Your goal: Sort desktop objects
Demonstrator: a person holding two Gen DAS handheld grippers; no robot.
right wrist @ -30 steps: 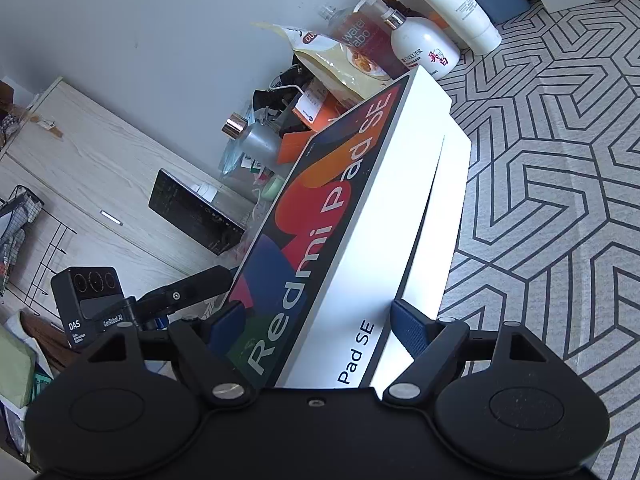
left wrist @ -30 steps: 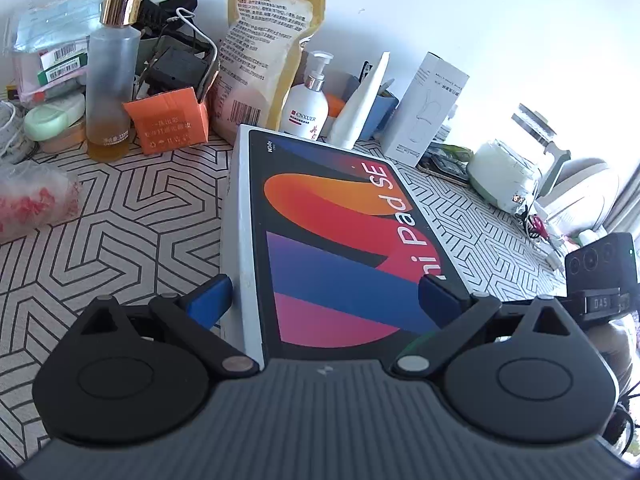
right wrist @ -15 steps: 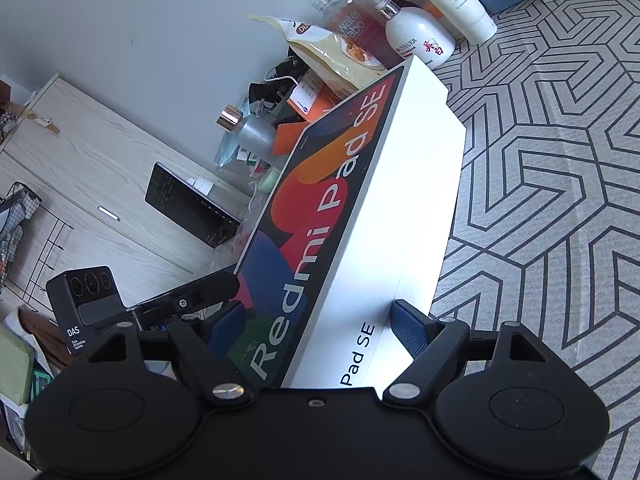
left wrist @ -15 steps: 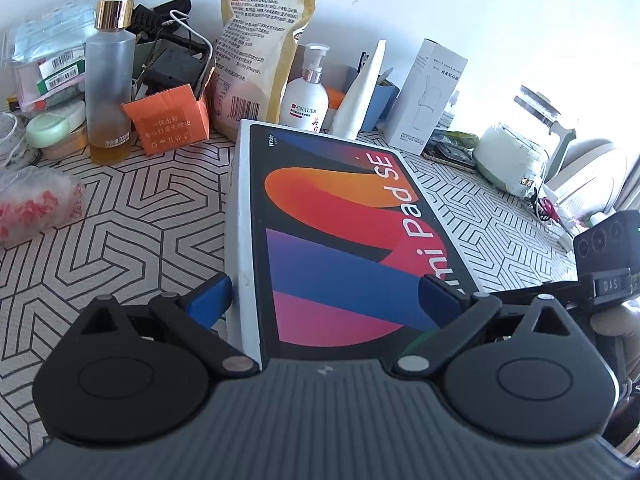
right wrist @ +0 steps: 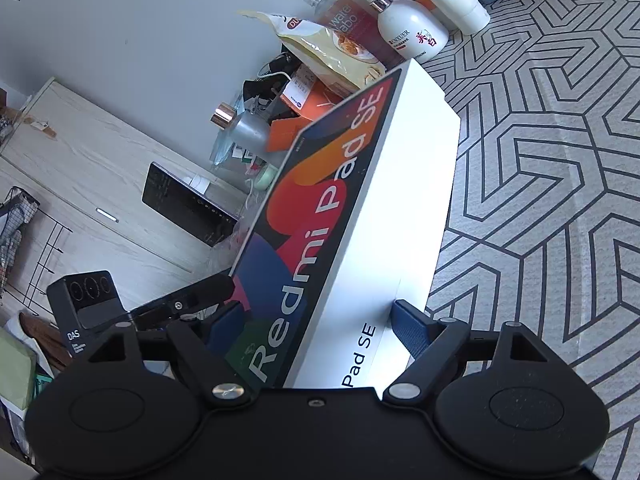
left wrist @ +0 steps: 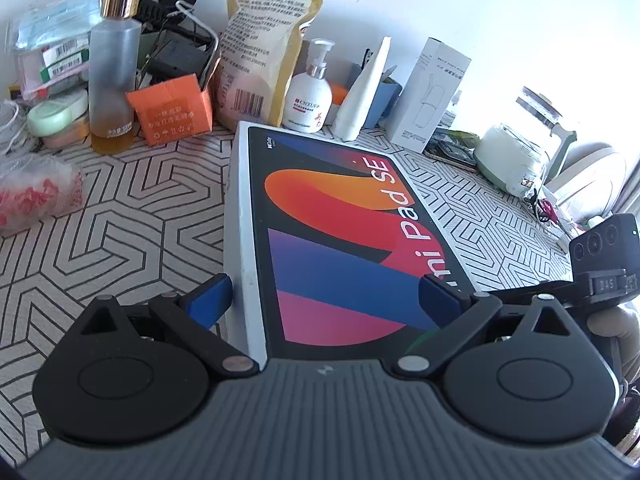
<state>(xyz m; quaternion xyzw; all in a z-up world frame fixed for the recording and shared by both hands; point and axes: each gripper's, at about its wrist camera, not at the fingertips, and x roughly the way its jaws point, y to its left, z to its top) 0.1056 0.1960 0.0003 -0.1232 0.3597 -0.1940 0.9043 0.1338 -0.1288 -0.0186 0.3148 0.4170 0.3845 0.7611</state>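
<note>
1 big tablet box [left wrist: 344, 240] fills both views, flat glossy lid with orange, blue and pink swirls, smooth white sides. 2 grippers straddle its near end: left gripper [left wrist: 326, 300] spans the lid's width, 1 blue pad [left wrist: 210, 300] just beside the left edge, gap showing, so it looks released; right gripper [right wrist: 320, 330] brackets the box's thickness, grasp or gap I cannot tell. Right of the right jaws, open geometric-patterned tabletop [right wrist: 540, 160]. Beyond the left jaws, crowded: 1 kraft pouch [left wrist: 264, 48], 1 frosted bottle [left wrist: 112, 80], 1 orange carton [left wrist: 172, 108], 1 white pump bottle [left wrist: 310, 96].
</note>
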